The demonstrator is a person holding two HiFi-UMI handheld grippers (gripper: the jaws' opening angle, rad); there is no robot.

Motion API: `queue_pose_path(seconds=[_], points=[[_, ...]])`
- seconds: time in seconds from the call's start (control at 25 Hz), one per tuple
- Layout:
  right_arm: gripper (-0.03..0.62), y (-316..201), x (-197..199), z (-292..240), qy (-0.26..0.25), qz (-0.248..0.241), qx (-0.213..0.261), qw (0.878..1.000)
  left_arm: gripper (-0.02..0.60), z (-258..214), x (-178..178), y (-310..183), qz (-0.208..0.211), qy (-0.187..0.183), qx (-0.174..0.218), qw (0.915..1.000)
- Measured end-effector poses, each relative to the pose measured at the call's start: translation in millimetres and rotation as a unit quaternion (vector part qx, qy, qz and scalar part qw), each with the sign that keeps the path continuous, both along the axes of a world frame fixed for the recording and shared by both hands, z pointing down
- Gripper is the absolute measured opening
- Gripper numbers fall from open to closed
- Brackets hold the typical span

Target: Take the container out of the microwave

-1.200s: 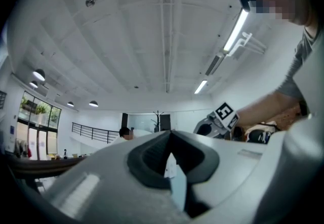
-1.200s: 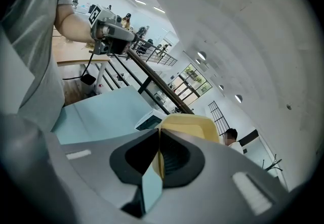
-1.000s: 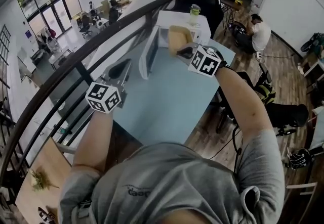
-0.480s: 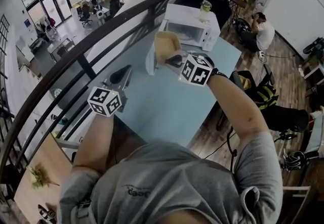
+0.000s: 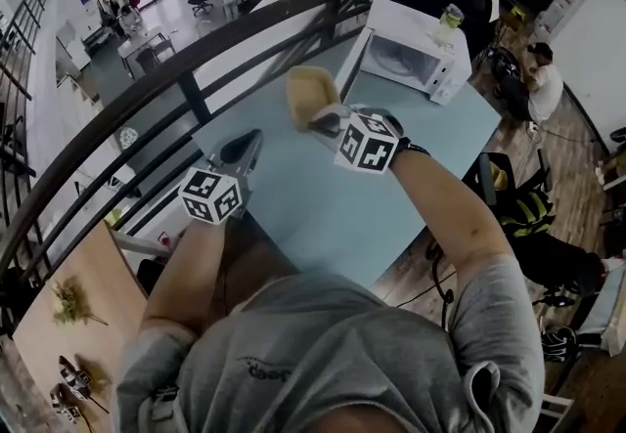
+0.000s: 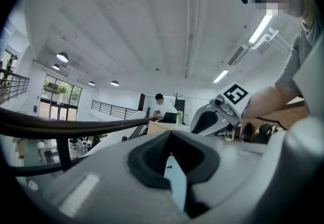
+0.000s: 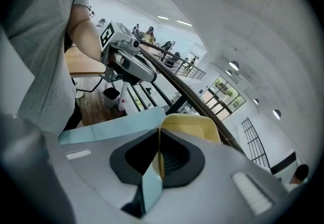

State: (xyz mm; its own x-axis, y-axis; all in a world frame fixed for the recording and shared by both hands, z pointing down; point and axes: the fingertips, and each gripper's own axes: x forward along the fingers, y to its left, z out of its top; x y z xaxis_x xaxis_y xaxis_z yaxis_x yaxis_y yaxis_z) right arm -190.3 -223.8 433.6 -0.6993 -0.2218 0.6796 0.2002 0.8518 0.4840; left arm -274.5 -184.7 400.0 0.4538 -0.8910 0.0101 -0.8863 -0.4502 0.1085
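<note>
The tan container (image 5: 309, 92) hangs over the light blue table (image 5: 323, 206), left of the white microwave (image 5: 416, 55), whose door (image 5: 350, 69) stands open. My right gripper (image 5: 323, 116) is shut on the container's near rim. In the right gripper view that rim (image 7: 194, 126) runs as a thin yellow edge between the pads of my right gripper (image 7: 159, 154). My left gripper (image 5: 250, 140) is held level over the table's left edge, its jaws together and empty. The left gripper view shows my left gripper (image 6: 170, 139) closed, with the right gripper's marker cube (image 6: 234, 97) beyond.
A dark curved railing (image 5: 166, 89) runs along the table's far side, close to both grippers. A bottle (image 5: 450, 19) stands on top of the microwave. People sit and stand beyond the table's far right corner. A chair with a striped jacket (image 5: 518, 208) is on the right.
My right gripper has carried the container back and down, away from the microwave's opening and out over the table. My left gripper has come down and nearer to me too.
</note>
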Motion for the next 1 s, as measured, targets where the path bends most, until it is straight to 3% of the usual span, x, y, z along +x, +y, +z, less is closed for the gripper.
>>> queue_pose_path(seconds=[0.44, 1.0], points=[[0.015, -8, -81, 96, 0.036, -0.029, -0.031, 0.998, 0.023, 75, -73, -2, -0.052, 0.019, -0.053, 0.9971], [0.015, -29, -142, 214, 0.098, -0.041, -0.048, 0.993, 0.023, 167, -126, -18, -0.067, 0.029, -0.109, 0.9914]])
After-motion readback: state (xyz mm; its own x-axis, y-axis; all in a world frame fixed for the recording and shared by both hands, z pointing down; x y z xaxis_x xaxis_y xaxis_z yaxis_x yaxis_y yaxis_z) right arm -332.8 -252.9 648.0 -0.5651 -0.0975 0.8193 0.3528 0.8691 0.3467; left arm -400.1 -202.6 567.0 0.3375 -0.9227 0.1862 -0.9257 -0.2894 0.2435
